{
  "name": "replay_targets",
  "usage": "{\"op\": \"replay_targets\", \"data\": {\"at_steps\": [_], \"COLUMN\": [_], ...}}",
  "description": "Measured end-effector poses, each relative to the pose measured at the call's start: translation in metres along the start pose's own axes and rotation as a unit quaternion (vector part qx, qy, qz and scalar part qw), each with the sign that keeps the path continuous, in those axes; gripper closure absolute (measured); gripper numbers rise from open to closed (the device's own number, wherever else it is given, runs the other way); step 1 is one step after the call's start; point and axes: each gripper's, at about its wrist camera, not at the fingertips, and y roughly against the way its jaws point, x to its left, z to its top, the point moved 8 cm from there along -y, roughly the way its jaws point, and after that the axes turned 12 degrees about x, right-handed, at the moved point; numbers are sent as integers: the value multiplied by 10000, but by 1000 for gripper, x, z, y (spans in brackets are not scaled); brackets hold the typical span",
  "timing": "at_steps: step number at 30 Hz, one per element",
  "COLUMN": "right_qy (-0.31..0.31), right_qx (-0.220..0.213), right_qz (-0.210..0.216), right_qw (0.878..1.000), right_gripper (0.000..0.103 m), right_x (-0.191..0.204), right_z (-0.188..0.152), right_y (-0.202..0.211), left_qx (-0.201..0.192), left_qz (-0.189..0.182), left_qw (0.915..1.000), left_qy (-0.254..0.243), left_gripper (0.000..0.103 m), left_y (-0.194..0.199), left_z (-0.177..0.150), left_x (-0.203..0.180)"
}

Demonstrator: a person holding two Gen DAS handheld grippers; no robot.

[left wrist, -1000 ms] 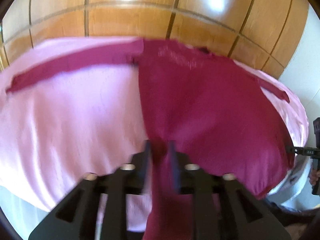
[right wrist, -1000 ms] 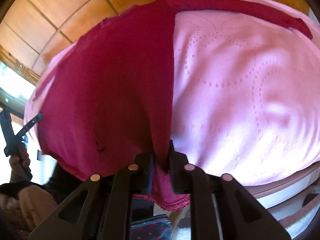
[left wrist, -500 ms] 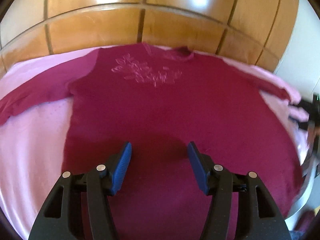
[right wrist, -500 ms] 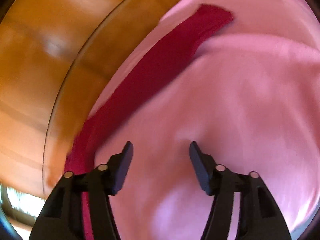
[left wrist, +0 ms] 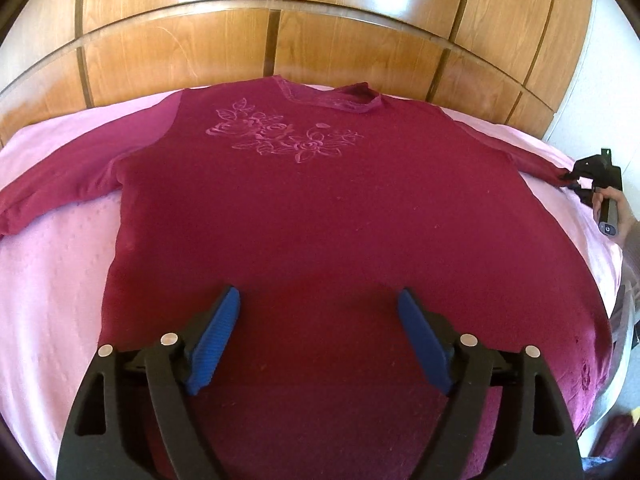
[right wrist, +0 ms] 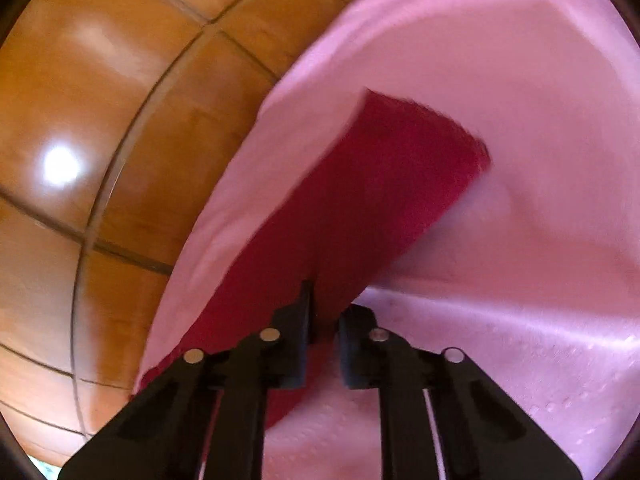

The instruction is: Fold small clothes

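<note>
A maroon long-sleeved top with a flower design lies spread flat, front up, on a pink bedcover. My left gripper hovers over the lower middle of the top, its jaws wide and still opening, with nothing between the blue pads. My right gripper is at the cuff end of the top's right sleeve, held by a hand. In the right wrist view my right gripper is closing on the sleeve, and the maroon cloth is pinched between its jaws.
Wooden panels rise right behind the bed, also seen as wooden panels in the right wrist view. The left sleeve stretches out to the left on the bedcover. The bed's edge drops off at the right.
Both grippers let go of the top's hem, and the top now lies flat. The left gripper opened wide. The right gripper swung to the right sleeve and closed on it.
</note>
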Motion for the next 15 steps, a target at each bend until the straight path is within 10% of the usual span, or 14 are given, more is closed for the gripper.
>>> {"op": "replay_targets", "data": {"at_steps": [15], "right_qy": [3099], "right_qx": [559], "right_qz": [46], "right_qw": [9491], "right_gripper": [93], "right_x": [210], "right_z": [-139], "right_y": [-48], "left_qx": [48], "left_qz": [-594], "left_qw": [9971], "left_qy": [484], "left_gripper": [19], "left_y": [7], "left_z": [6], "left_x": [5]}}
